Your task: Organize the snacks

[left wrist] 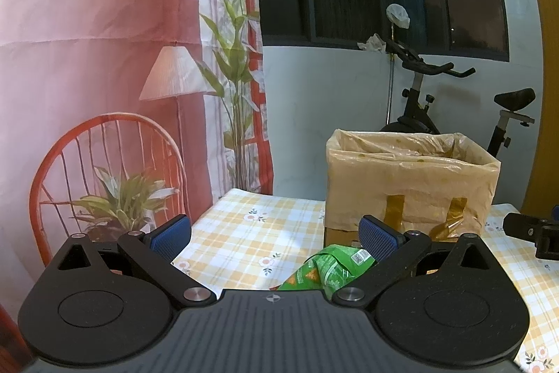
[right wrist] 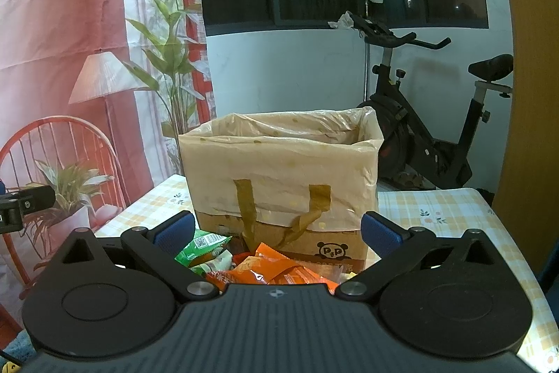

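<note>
Your left gripper hovers over the checked worktop with its blue-padded fingers spread wide apart, holding nothing; a crumpled green snack packet lies on the cloth just below, toward the right-hand finger. Your right gripper likewise has its fingers wide apart and empty, above a heap of orange snack packets and a green packet lying against the foot of the cardboard box. The box, lined with a translucent plastic bag taped to its front, stands upright on the worktop. An exercise bike stands behind.
</note>
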{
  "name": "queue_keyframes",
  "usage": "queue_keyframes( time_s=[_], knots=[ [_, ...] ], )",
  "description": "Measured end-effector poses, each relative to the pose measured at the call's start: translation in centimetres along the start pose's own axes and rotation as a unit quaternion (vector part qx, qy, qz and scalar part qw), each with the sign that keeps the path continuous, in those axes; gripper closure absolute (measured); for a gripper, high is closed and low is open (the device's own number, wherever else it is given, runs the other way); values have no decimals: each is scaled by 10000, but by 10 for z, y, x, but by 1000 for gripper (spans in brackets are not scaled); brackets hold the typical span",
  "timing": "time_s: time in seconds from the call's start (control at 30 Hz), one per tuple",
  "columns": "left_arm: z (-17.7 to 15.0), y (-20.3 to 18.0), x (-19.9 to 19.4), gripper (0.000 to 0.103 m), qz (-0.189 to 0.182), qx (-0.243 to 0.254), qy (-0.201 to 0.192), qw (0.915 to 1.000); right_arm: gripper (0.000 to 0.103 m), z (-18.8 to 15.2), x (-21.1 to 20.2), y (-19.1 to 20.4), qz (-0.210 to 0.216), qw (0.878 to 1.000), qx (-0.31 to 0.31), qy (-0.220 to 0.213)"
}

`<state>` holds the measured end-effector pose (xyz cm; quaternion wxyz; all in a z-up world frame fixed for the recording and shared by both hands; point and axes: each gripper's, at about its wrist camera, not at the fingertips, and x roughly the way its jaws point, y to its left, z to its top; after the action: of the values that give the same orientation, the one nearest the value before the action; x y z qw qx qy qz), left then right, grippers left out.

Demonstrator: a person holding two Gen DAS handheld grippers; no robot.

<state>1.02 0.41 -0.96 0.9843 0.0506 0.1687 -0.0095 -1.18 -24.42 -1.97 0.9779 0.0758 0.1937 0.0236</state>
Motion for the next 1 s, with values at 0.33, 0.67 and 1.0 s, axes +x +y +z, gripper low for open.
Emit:
queue_keyframes(
  time_s=[0.33,0.67,1.0],
  knots=[
    [-26,2,31,0,-73,-192,567,9982,0,-13,8,-6,-205,9998,37,53],
    [-53,-2,74,1,-427,-532,1056,9921,0,-52,37,-12,-557,9976,-70,411],
    [-64,-33,123,1,-891,-1013,1288,9824,0,-65,53,-21,-673,9970,-55,365]
  ],
)
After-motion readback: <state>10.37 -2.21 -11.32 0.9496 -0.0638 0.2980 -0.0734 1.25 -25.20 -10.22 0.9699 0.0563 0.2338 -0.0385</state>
